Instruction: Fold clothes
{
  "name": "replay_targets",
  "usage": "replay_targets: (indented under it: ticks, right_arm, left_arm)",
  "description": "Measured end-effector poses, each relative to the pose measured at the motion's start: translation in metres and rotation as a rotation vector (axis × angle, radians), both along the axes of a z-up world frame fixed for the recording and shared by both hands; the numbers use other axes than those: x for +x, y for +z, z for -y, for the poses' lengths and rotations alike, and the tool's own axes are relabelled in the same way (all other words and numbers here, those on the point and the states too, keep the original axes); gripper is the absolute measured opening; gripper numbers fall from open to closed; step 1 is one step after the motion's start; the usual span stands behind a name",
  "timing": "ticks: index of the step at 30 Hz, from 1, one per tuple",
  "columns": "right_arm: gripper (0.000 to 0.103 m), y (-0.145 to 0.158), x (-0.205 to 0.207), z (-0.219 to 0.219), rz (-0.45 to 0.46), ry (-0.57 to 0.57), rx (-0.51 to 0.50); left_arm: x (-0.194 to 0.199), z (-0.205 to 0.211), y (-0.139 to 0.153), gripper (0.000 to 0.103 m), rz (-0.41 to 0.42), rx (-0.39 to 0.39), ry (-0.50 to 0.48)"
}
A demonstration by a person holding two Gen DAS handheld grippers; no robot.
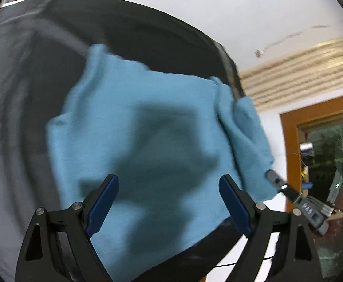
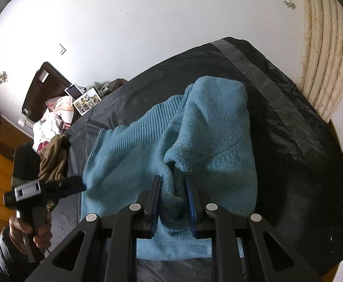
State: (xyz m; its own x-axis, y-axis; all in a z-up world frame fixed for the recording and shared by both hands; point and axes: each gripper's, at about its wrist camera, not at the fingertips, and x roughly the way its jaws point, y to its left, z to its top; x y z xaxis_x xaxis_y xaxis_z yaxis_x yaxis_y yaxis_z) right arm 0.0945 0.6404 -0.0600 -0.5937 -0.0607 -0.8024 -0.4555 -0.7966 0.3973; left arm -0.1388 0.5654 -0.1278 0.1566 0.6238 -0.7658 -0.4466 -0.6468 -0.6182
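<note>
Sweater (image 2: 133, 155) first: it is blue and fuzzy, and it lies on the black cover (image 2: 289, 141) of the table, close under both of my tools. My right gripper (image 2: 173, 202) has its jaws nearly pressed together, and they pinch a bunched-up lump of the blue knit. That lump is lifted, so one side of the sweater stands up like a little hill, with a flap folded over near the top. My left gripper (image 1: 169, 202) is spread wide and has nothing between its fingers; it hangs just over the flat part of the sweater. I think the folding has only begun. One side is being pulled in, but the ribbed part at the left is spread out flat and the whole thing is not a neat stack yet. Other clothes (image 2: 53, 127) sit in a heap at the far edge of the table, and I guess they wait for their turn.
</note>
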Motion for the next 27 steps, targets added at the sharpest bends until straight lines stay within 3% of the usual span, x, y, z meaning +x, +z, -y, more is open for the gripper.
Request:
replay_targets:
  ticks: [7, 10, 15, 22, 27]
  right_arm:
    - [0.022, -0.011, 0.002, -0.007, -0.011, 0.066, -0.045]
    - [0.022, -0.017, 0.002, -0.007, -0.011, 0.107, -0.054]
    - [0.022, -0.024, 0.005, -0.009, -0.022, 0.164, -0.065]
    - [0.022, -0.028, 0.01, -0.02, -0.049, 0.194, -0.114]
    - [0.022, -0.029, 0.014, -0.024, -0.062, 0.212, -0.128]
  left_arm:
    - [0.0, -0.107, -0.001, 0.089, 0.119, 0.101, -0.109]
    - [-0.003, -0.151, -0.014, 0.089, 0.189, 0.096, -0.124]
    - [-0.007, -0.188, -0.021, 0.089, 0.26, 0.106, -0.126]
    - [-0.013, -0.202, -0.036, 0.089, 0.264, 0.017, -0.072]
    - [-0.021, -0.197, -0.018, 0.089, 0.13, -0.04, -0.034]
